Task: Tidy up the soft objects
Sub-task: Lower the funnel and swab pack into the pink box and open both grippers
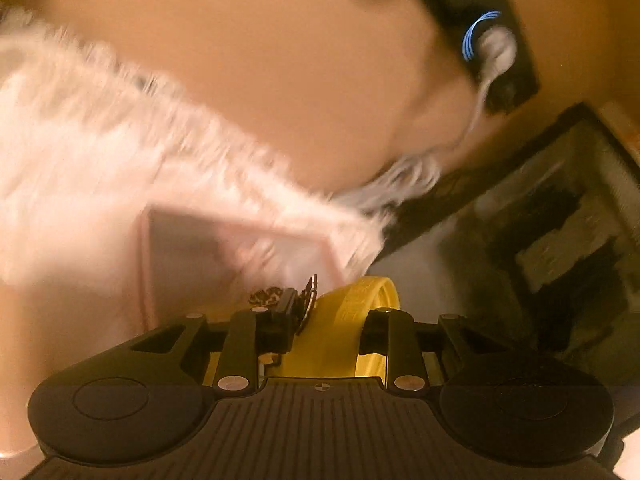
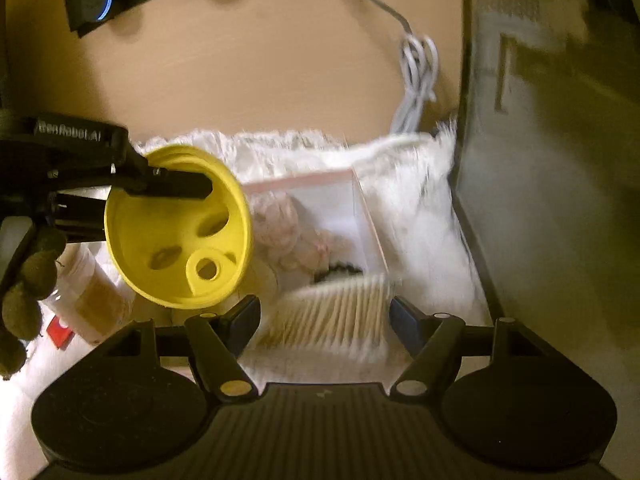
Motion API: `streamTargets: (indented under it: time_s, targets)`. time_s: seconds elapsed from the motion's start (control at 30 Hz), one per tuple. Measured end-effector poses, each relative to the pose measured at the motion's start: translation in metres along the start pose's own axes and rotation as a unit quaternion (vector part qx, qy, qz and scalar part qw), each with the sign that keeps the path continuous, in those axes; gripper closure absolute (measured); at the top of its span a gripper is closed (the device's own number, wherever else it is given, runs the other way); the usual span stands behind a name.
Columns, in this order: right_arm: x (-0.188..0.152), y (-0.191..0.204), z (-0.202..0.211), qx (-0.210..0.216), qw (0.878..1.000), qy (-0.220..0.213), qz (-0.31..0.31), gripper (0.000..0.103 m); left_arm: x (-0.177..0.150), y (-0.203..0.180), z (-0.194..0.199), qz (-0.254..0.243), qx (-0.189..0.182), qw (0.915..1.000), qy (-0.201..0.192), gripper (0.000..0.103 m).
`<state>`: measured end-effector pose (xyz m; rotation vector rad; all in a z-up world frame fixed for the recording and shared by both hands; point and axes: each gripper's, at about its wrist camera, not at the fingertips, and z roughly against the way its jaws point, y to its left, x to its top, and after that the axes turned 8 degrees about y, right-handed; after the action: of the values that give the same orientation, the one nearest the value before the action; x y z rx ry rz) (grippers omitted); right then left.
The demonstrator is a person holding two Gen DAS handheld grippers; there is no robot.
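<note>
We see the yellow lid [image 2: 180,236] above the white furry mat [image 2: 420,208], its rim between our left fingers [image 2: 172,184], which look to be pinching it. Our right fingers [image 2: 324,316] stand spread, astride the cotton swabs [image 2: 332,312] lying on that mat.

You see a yellow lid [image 2: 180,228], round with holes in its face, tilted on edge above the white fluffy mat [image 2: 416,208]. Behind it sits a clear box [image 2: 320,200] with pink trim, a pale soft bundle [image 2: 288,236] inside. Cotton swabs [image 2: 340,312] lie in a blurred row nearest you, on the mat.
</note>
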<state>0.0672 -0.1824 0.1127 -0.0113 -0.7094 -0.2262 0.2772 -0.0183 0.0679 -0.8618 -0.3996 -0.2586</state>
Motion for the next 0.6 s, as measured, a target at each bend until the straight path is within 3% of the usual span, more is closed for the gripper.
streamTargets:
  time_s: [0.07,0.13,0.17,0.23,0.3,0.37,0.5,0.57,0.6]
  targets:
    - [0.011,0.006,-0.004,0.010,1.000,0.001,0.009,0.029,0.007,-0.017,-0.001,-0.040,0.034,0.9986,-0.005,0.072]
    - [0.018,0.008,-0.009,0.015,1.000,0.005,0.008,0.029,0.012,-0.034,-0.004,-0.096,0.099,0.9904,0.003,0.069]
    - [0.019,0.009,-0.010,0.018,1.000,0.004,0.006,0.029,0.013,-0.038,-0.005,-0.116,0.111,0.9870,0.006,0.069]
    - [0.016,0.008,-0.006,0.027,1.000,-0.008,0.003,0.029,0.015,-0.033,0.004,-0.100,0.074,0.9922,-0.003,0.067]
    - [0.016,0.005,0.002,0.067,0.997,-0.025,0.003,0.029,0.015,-0.024,0.016,-0.057,0.019,0.9975,-0.037,0.065]
    - [0.020,0.001,0.007,0.101,0.994,-0.033,0.003,0.029,0.017,-0.021,0.022,-0.040,-0.011,0.9976,-0.055,0.065]
    - [0.032,-0.004,0.027,0.074,0.995,-0.066,-0.002,0.029,0.024,-0.017,0.030,-0.007,-0.068,0.9957,-0.062,0.060]
    - [0.034,-0.005,0.038,0.057,0.996,-0.073,0.000,0.029,0.029,-0.019,0.033,0.000,-0.071,0.9958,-0.058,0.059]
    - [0.034,-0.006,0.042,0.052,0.996,-0.072,0.002,0.029,0.031,-0.026,0.031,-0.012,-0.039,0.9977,-0.054,0.059]
